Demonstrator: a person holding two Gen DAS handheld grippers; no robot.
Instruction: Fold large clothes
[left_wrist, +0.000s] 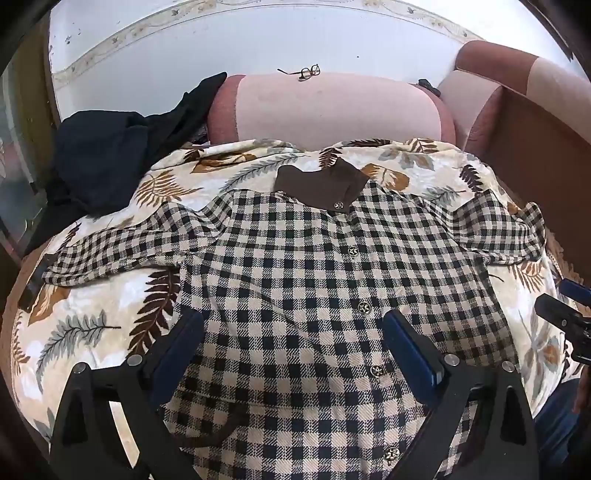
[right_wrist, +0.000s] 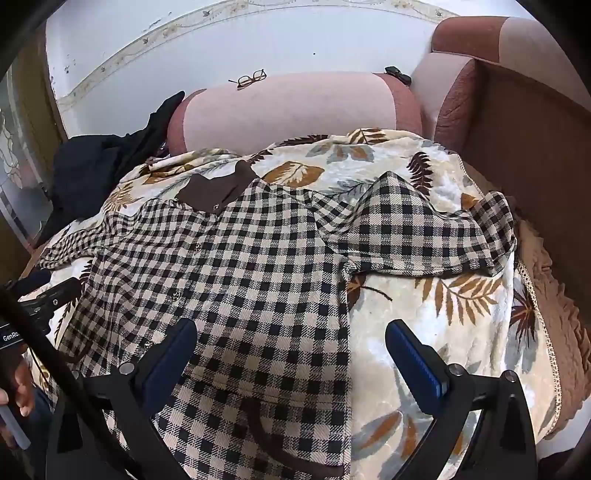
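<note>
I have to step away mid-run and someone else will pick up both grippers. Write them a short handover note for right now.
Left gripper: open, empty, above the lower front of the checked shirt.
Right gripper: open, empty, over the shirt's side edge.
Shirt: spread front-up and buttoned on the leaf-print blanket, brown collar toward the sofa backrest, both sleeves spread out sideways.
Done: shirt laid out. No fold visible yet.
Left: fold the sleeves in, then the body.
Nearby: dark clothes beyond the blanket; eyeglasses on the backrest.
</note>
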